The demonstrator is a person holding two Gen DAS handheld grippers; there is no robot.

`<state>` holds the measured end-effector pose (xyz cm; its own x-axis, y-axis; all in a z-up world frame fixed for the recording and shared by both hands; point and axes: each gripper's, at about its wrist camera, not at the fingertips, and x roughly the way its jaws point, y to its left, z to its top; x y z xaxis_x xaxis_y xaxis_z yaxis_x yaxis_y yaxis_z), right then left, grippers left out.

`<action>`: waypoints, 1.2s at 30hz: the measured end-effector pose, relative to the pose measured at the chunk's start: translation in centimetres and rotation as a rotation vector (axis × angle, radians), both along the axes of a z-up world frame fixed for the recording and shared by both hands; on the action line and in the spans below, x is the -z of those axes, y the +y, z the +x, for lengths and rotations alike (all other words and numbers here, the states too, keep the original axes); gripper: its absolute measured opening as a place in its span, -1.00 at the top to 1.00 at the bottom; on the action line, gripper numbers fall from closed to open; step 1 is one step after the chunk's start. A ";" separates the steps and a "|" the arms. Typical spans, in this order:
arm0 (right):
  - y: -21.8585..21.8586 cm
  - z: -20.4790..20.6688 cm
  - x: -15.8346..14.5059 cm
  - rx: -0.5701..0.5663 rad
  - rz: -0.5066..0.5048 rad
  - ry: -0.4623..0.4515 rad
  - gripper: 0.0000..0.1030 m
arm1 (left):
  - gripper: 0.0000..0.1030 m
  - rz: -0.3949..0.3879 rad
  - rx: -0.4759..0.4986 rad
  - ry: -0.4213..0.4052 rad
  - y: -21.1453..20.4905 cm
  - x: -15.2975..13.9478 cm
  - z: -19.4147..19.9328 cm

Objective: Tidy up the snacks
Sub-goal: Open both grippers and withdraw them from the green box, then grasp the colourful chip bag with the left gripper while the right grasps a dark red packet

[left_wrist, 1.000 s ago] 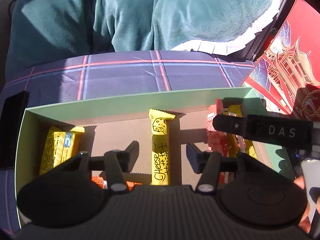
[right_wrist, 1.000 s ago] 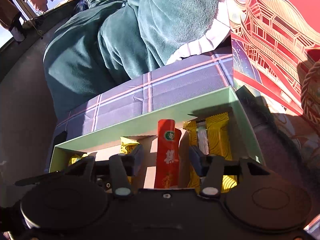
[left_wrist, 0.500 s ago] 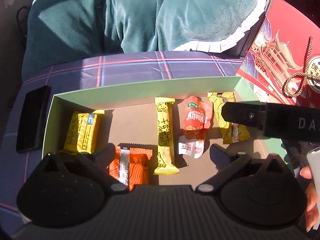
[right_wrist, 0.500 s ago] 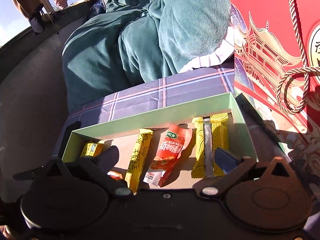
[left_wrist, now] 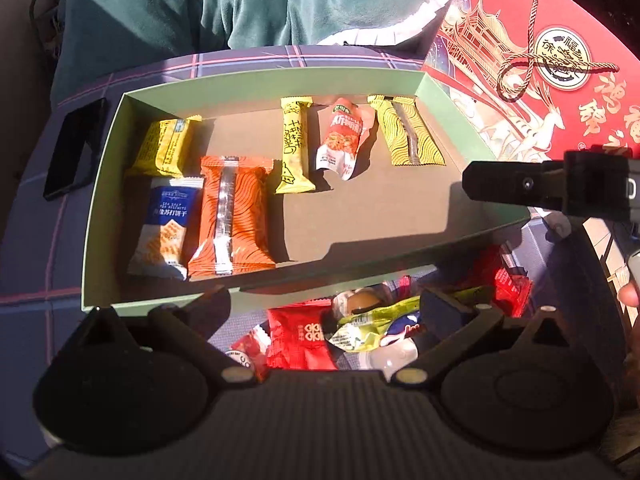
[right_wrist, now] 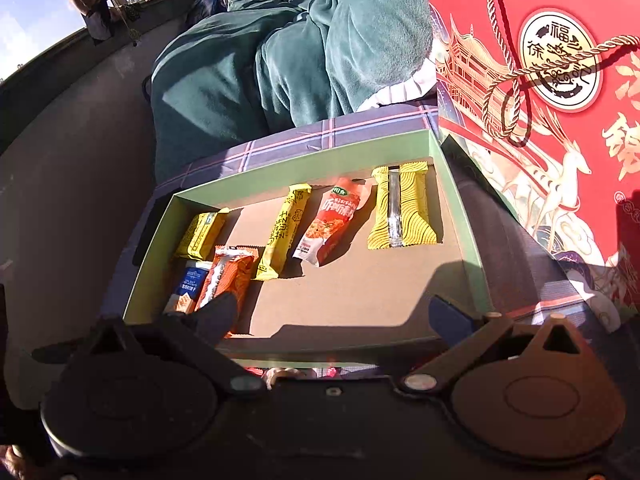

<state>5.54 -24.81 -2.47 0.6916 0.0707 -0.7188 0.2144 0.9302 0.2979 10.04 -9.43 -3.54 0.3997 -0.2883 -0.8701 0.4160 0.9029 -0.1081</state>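
Presently catalogued: green tray point(left_wrist: 460, 96), holding six snacks. Far row: yellow biscuit pack point(left_wrist: 166, 146), cheese bar point(left_wrist: 295, 144), red sachet point(left_wrist: 340, 142), yellow wave-print pack point(left_wrist: 408, 136), laid lengthwise and apart, probably so each label reads. Near left corner: blue cracker pack point(left_wrist: 166, 228) touching orange wave-print pack point(left_wrist: 232, 216). Right half of the floor is bare, seemingly left for further stock.

Unsorted pile point(left_wrist: 360, 328) of loose packets lies on the plaid surface point(left_wrist: 240, 60) just outside the tray's near wall.

Left gripper point(left_wrist: 320, 308): jaws wide, just opened, nothing between them, over the pile. Right gripper point(right_wrist: 332, 312): jaws wide, just opened, empty, above the tray's near edge.

Red gift bag point(left_wrist: 540, 80) stands beside the tray.
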 end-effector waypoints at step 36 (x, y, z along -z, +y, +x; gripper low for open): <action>2.3 -9.0 6.2 -0.119 -0.047 0.082 0.21 | -0.81 0.052 0.047 0.120 0.8 5.2 -10.1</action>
<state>-3.43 -22.52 -8.68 0.6189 0.1131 -0.7773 0.1240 0.9631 0.2388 -0.02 -8.61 -8.74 0.2790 -0.2574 -0.9251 0.4452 0.8883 -0.1129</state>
